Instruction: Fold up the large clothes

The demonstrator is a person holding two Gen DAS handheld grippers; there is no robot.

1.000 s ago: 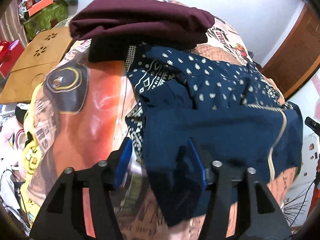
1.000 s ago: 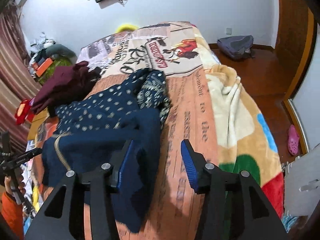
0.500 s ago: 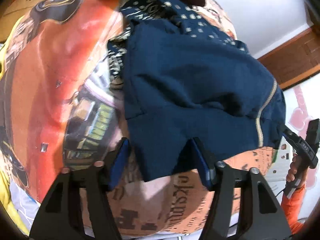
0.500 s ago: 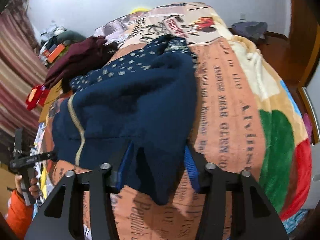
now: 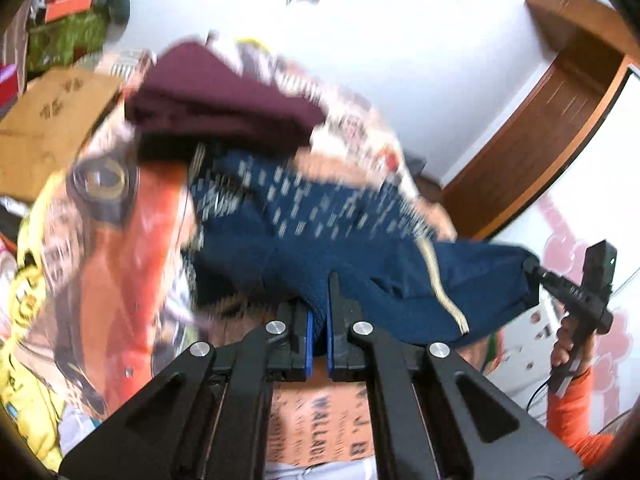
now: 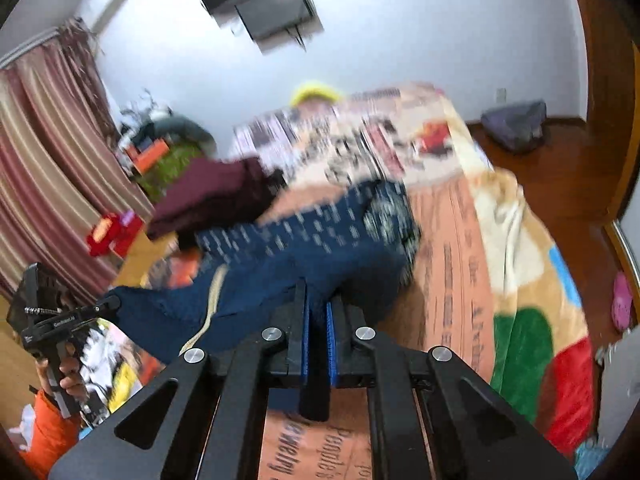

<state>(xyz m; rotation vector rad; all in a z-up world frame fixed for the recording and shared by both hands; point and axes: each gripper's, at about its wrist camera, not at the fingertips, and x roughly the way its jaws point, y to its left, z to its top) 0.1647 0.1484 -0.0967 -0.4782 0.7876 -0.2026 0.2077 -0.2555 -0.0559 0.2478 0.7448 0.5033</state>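
A large navy garment point(image 5: 360, 264) with a beige stripe and white-dotted panels lies on the bed, its near edge lifted. My left gripper point(image 5: 318, 312) is shut on that near edge. My right gripper point(image 6: 316, 312) is shut on the same navy garment point(image 6: 304, 256) at another point of the edge. The cloth is stretched between the two grippers; each shows in the other's view, the right gripper point(image 5: 536, 276) and the left gripper point(image 6: 110, 302), both clamped on cloth. Both views are motion-blurred.
A folded maroon garment point(image 5: 216, 108) lies on the bed behind the navy one. The printed blanket point(image 6: 460, 240) covers the bed. A wooden board point(image 5: 44, 120) is at the left; a wall-mounted screen point(image 6: 264, 4) hangs above. Wooden floor and a grey bag point(image 6: 516, 124) at right.
Both grippers went from open around the garment's near edge to shut on it. They have lifted the edge off the bed and both views tilted up toward the wall.
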